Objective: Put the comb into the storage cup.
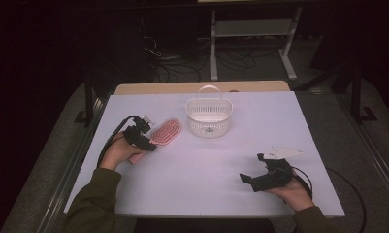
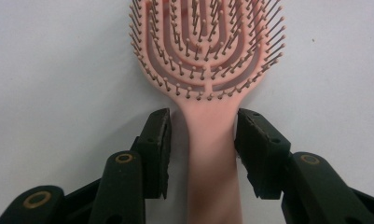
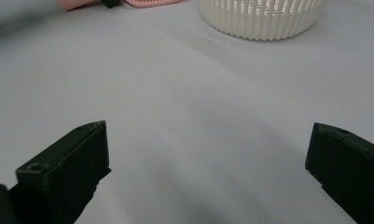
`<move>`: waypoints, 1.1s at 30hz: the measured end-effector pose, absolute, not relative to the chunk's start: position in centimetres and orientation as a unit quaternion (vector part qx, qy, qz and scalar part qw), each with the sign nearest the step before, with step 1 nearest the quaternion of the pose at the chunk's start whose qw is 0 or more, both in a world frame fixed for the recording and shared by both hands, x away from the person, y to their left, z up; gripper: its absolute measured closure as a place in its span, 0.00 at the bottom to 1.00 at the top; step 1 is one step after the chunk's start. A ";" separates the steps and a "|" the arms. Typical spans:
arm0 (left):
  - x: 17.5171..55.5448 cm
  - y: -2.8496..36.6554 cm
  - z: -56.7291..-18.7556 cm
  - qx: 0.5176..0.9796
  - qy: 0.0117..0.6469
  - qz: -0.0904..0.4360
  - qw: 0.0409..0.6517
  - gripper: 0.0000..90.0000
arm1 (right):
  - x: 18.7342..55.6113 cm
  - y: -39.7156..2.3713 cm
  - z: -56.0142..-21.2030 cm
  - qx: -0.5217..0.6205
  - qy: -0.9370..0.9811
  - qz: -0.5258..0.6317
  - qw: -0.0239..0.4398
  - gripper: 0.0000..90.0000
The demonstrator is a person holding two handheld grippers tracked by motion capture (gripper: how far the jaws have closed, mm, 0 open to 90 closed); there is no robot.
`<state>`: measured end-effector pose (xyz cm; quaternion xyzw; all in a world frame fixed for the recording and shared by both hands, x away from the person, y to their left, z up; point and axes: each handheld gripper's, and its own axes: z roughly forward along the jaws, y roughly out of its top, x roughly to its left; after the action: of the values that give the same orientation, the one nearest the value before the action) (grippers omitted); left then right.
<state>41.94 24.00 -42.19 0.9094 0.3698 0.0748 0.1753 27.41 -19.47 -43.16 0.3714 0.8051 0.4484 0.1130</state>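
A pink hairbrush (image 1: 165, 131) lies bristles-up on the white table, left of centre. My left gripper (image 1: 150, 140) is at its handle. In the left gripper view the handle of the hairbrush (image 2: 208, 46) runs between the two black jaws of the left gripper (image 2: 202, 126); the right jaw is at the handle's edge and a thin gap shows on the left, so it is open around the handle. My right gripper (image 1: 251, 168) rests near the table's front right, open wide, and the right gripper (image 3: 208, 135) has only bare table between its fingers.
A white slatted basket (image 1: 192, 109) with an upright handle stands at the table's back centre, to the right of the brush; its wall (image 3: 264, 18) rises ahead of the right gripper. The white tabletop (image 1: 206, 165) stretches between the hands. Table legs and cables lie on the floor beyond.
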 end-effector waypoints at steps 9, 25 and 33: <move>42.1 24.0 -42.2 0.906 0.380 0.073 0.173 0.66 | 27.4 -19.4 -43.2 0.370 0.806 0.448 0.113 0.00; 42.3 24.2 -42.2 0.900 0.393 0.072 0.175 0.75 | 27.4 -19.4 -43.2 0.369 0.806 0.449 0.112 0.00; 42.2 24.2 -42.2 0.900 0.391 0.074 0.177 0.78 | 27.4 -19.4 -43.2 0.369 0.806 0.449 0.112 0.00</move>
<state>42.22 24.24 -42.21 0.9002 0.3908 0.0742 0.1774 27.39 -19.37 -43.23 0.3690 0.8064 0.4485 0.1117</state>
